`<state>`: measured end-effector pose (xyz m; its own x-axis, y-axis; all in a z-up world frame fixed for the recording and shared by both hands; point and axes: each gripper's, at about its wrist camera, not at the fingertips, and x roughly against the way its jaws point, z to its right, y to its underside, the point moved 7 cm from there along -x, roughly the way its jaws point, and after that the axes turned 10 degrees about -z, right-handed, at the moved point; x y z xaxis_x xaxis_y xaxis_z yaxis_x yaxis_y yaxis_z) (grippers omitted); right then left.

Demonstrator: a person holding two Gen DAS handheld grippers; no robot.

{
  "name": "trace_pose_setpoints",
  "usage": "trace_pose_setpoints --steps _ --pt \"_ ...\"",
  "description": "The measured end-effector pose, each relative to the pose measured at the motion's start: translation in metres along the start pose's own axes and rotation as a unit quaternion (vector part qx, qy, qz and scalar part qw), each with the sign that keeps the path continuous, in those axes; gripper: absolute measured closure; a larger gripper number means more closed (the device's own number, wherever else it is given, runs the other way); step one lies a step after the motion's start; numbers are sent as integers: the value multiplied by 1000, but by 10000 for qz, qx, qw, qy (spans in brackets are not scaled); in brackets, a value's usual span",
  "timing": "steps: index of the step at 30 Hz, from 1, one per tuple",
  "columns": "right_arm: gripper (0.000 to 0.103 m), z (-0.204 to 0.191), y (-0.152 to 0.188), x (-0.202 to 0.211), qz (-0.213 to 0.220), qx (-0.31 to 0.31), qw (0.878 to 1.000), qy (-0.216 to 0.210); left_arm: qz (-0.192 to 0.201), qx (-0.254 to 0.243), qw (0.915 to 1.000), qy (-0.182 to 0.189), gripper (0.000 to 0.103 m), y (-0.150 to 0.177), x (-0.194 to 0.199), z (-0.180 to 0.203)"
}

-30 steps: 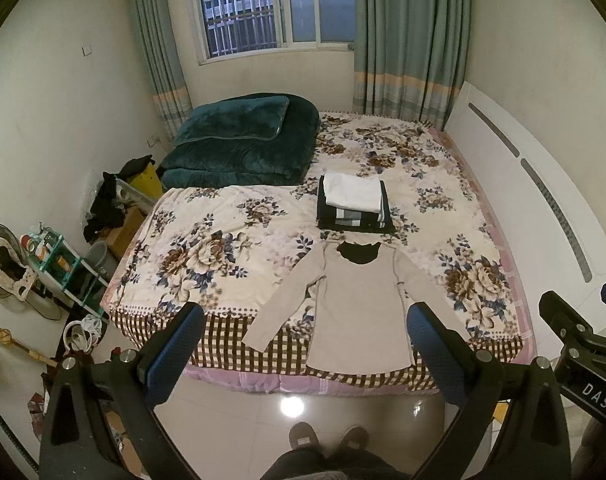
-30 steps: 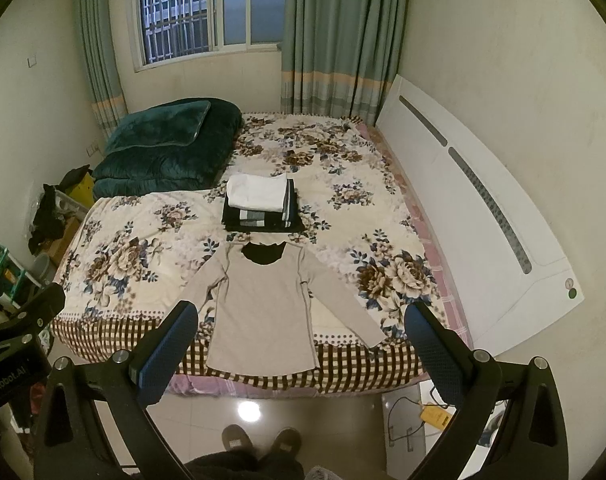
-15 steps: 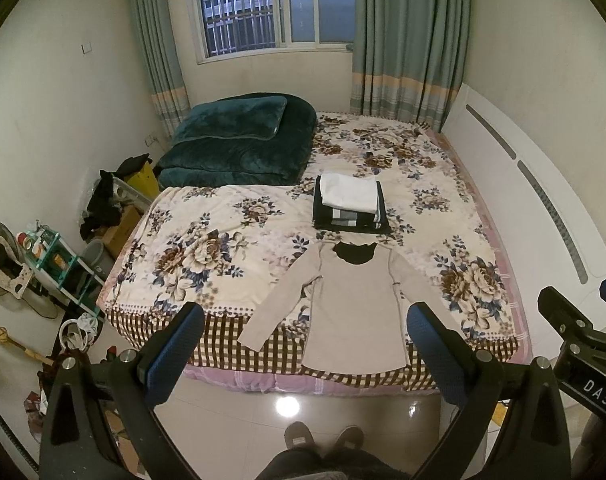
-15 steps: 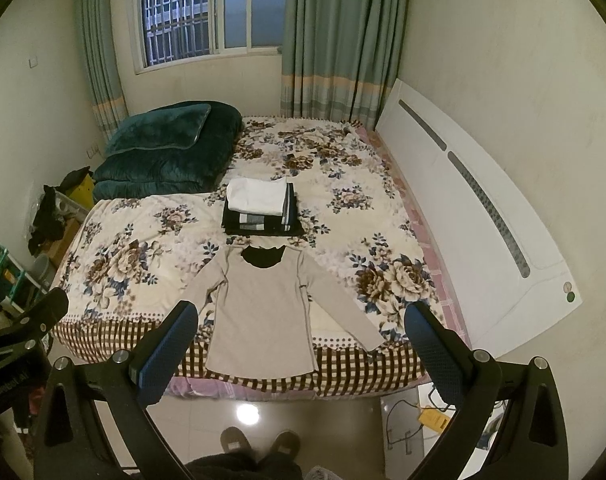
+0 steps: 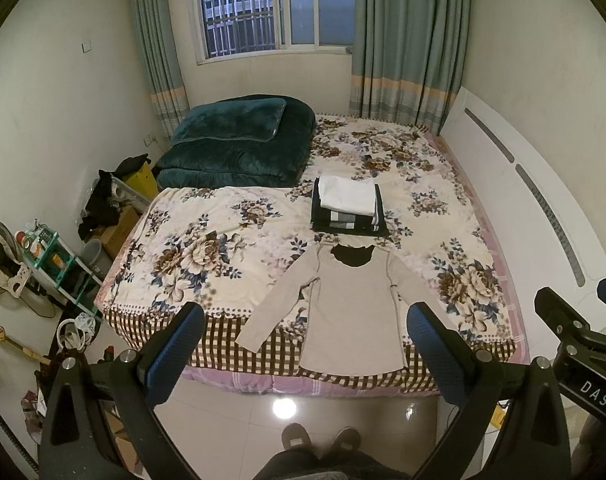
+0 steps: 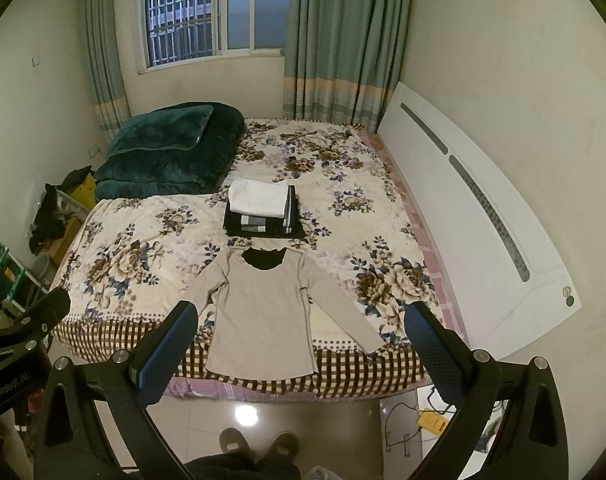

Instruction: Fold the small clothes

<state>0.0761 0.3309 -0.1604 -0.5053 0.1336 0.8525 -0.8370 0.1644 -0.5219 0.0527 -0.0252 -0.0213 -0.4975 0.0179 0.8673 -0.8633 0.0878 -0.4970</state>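
A beige long-sleeved shirt [image 5: 353, 304] lies flat and face up on the near edge of the bed [image 5: 207, 248], its sleeves spread out to either side and its hem reaching the checked border of the floral bedspread. The collar, dark inside, points toward the far end of the bed. Just beyond the collar sits a stack of folded clothes [image 5: 349, 210], dark pieces below and a white one on top. A folded dark green blanket [image 5: 239, 144] rests at the far left corner of the bed, near the window [image 5: 271, 4].

The left gripper [image 5: 305, 330] hangs in the air above the floor in front of the bed, its jaws spread wide and grasping nothing. The right gripper [image 6: 299, 326] is held beside it, likewise released and clear of the shirt. The person's slippers [image 5: 321, 436] show on the tiled floor below.
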Motion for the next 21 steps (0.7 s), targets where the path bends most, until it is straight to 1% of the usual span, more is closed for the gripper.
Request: trace_pose_setpoints --steps 3,21 --pt "0 -1 -1 1 -3 4 10000 -9 -2 8 10000 8 0 -3 1 3" --pt "0 -5 -2 1 14 22 10000 -9 30 15 10000 36 0 4 1 -3"
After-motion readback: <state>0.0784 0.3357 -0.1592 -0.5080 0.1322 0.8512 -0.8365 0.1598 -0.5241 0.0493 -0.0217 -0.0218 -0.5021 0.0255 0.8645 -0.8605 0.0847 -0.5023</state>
